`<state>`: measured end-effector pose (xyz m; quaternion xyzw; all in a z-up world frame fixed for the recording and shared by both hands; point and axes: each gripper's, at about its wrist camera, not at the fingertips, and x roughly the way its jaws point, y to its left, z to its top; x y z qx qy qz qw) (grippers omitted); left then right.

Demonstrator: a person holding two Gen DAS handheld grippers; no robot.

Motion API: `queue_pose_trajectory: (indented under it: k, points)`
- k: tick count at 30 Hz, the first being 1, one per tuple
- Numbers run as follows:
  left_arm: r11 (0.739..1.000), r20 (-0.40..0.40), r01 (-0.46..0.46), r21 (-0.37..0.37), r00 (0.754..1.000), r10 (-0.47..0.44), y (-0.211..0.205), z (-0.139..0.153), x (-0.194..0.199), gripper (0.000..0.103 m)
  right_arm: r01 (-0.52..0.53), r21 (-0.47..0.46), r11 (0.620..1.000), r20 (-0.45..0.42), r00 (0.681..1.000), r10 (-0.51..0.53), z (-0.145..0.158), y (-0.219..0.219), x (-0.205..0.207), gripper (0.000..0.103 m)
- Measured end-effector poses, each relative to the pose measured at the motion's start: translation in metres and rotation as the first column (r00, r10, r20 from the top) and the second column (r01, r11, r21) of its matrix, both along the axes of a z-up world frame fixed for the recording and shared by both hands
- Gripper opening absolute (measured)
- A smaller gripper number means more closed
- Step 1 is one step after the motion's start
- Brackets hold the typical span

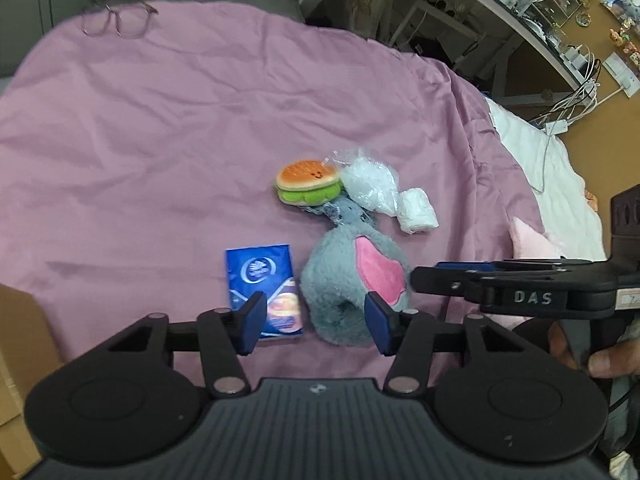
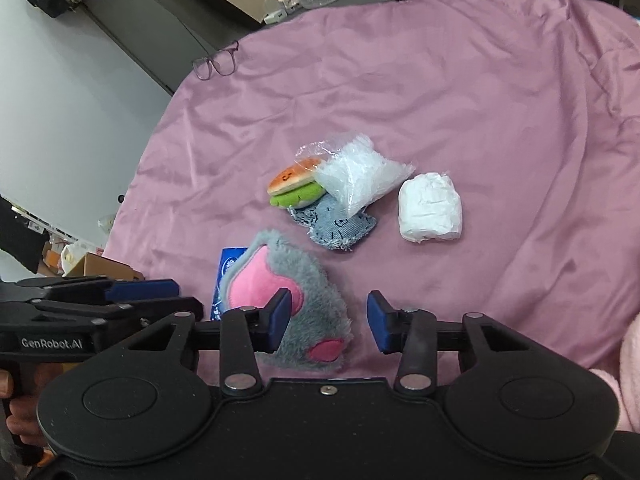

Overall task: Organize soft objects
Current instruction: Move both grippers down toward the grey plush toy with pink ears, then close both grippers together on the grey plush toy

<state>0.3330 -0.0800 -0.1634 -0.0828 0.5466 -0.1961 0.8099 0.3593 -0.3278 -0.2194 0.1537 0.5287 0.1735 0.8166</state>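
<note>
Right wrist: grey plush toy (image 2: 296,312) between the parted right hand-held gripper (image 2: 328,320), unpressed.

Left gripper (image 1: 316,322) and right gripper (image 2: 328,322) angled down, jaws parted.

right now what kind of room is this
Probably a lived-in bedroom: the toys lie on a pink sheet over a bed, cluttered shelves stand beside it, and glasses rest near the edge.
</note>
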Motion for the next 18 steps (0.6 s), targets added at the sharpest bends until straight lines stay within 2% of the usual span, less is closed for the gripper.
queue_pose_trajectory:
  k: [5,8,10,18]
  points:
    - [0.999,-0.036,0.036,-0.014,0.999,-0.037,-0.013,-0.018,0.011,0.044,0.003,0.020,1.000,-0.016,1.000,-0.003,-0.006,-0.004,0.007,0.042]
    - [0.998,-0.041,0.033,-0.047,0.999,-0.035,-0.016,-0.024,0.015,0.039,0.011,0.020,1.000,-0.023,1.000,-0.011,-0.008,-0.006,0.012,0.042]
    - [0.998,-0.046,0.028,-0.058,0.998,-0.031,-0.017,-0.027,0.017,0.036,0.021,0.037,0.999,-0.036,0.999,-0.020,-0.011,-0.006,0.016,0.038]
    - [0.997,-0.066,-0.029,-0.068,0.997,0.024,-0.001,-0.030,0.017,0.035,0.014,0.177,0.984,-0.069,0.998,-0.002,-0.017,0.003,0.019,0.038]
